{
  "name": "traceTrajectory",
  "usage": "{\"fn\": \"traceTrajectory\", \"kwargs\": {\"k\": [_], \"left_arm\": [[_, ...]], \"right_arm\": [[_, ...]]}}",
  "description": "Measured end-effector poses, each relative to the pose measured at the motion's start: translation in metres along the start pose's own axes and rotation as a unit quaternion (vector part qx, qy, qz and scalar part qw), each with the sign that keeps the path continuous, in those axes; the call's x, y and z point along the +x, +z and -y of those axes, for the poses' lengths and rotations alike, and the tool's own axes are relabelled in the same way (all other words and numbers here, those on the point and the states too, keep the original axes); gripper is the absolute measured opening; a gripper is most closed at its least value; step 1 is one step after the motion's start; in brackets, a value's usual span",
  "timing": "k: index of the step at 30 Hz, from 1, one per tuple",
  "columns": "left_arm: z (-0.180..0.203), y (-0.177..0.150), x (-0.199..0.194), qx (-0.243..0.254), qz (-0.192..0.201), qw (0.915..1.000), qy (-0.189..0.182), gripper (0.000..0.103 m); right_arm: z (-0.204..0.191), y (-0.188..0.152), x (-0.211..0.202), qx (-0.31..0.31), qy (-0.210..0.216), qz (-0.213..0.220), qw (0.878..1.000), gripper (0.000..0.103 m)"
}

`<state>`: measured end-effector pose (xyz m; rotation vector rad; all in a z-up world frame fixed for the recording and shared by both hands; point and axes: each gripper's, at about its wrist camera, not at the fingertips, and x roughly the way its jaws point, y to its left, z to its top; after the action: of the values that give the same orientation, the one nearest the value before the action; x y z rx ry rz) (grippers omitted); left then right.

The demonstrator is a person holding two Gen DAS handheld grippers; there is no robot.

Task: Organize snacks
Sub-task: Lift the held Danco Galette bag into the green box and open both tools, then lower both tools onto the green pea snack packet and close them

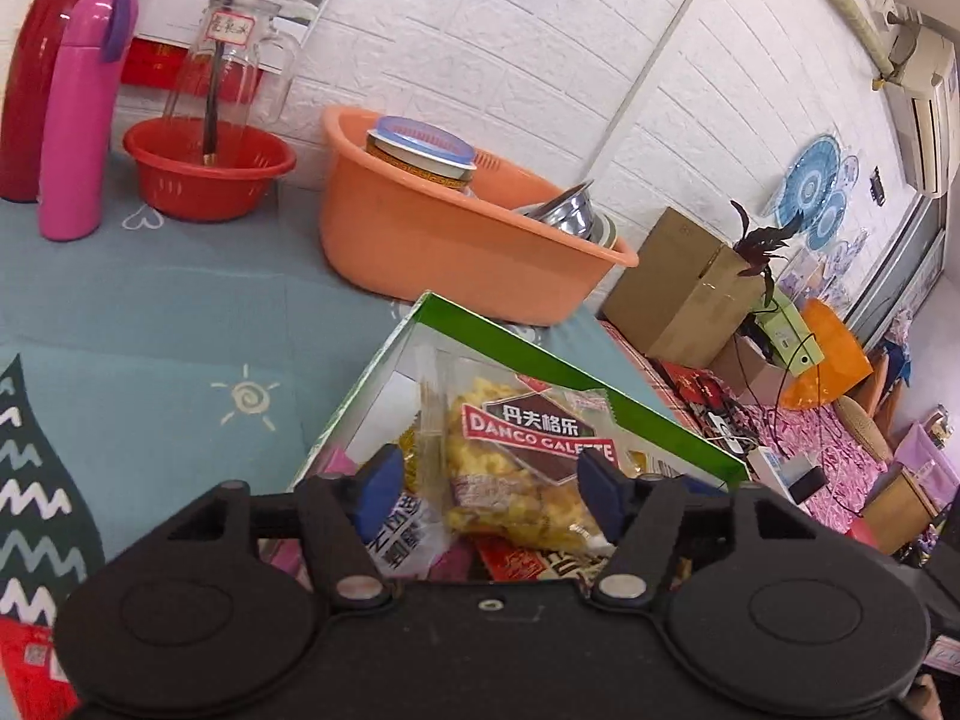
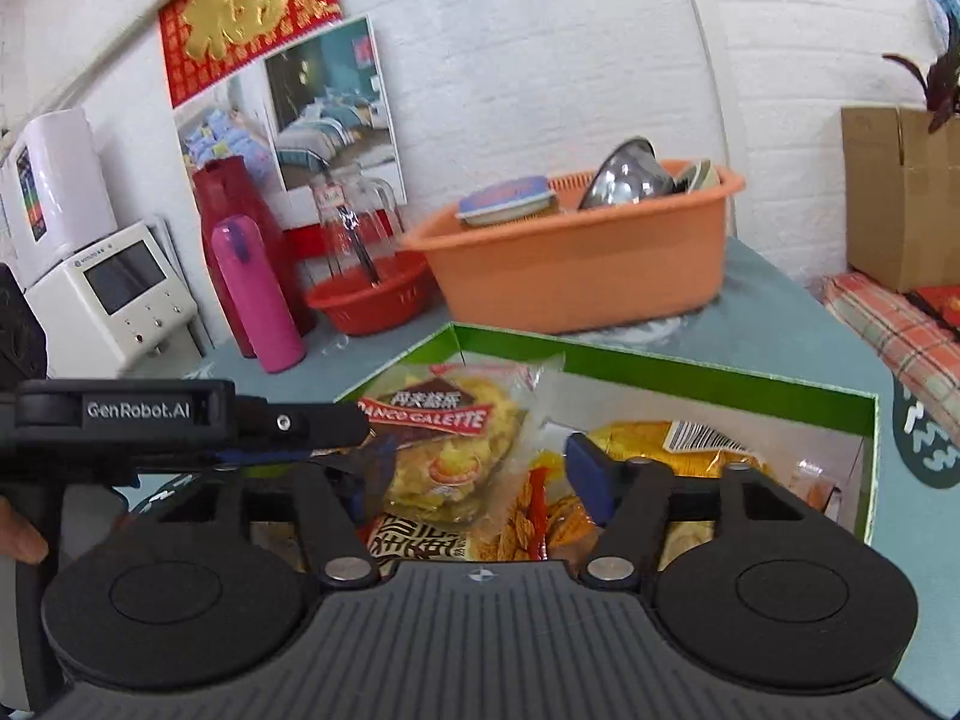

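A green-rimmed cardboard box [image 1: 576, 372] stands on the blue tablecloth and holds several snack packets. A clear packet of yellow Danco Galette biscuits [image 1: 528, 450] lies on top. My left gripper [image 1: 489, 489] hovers just above it with its blue pads wide apart and nothing between them. In the right wrist view the same box [image 2: 660, 363] and the galette packet [image 2: 450, 438] show. My right gripper [image 2: 486, 468] is open over the packets. The left gripper's body [image 2: 180, 414] reaches in from the left.
An orange basin [image 1: 456, 228] with a tin and metal bowls stands behind the box. A red basket [image 1: 204, 168] with a glass jar, a pink flask [image 1: 78, 120] and a red thermos stand far left. A cardboard carton [image 1: 678, 288] sits at the right.
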<state>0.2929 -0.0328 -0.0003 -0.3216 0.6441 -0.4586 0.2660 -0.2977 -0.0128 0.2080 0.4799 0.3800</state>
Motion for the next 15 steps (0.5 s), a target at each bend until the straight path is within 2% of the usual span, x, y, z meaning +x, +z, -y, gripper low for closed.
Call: {"fn": "traceTrajectory", "kwargs": {"k": [3, 11, 15], "left_arm": [[0.005, 0.001, -0.013, 0.007, 0.008, 0.9999, 0.0, 0.103], [0.029, -0.009, -0.076, 0.022, 0.028, 0.9994, -0.003, 0.103], [0.034, -0.029, -0.108, 0.053, 0.017, 0.9982, 0.023, 0.103]], "right_arm": [[-0.004, -0.001, -0.01, -0.011, -0.003, 0.0, 1.0, 0.103], [-0.02, -0.006, -0.063, 0.005, 0.027, 0.017, 0.999, 0.103], [-0.032, -0.014, -0.095, -0.002, 0.05, 0.032, 0.998, 0.103]]}}
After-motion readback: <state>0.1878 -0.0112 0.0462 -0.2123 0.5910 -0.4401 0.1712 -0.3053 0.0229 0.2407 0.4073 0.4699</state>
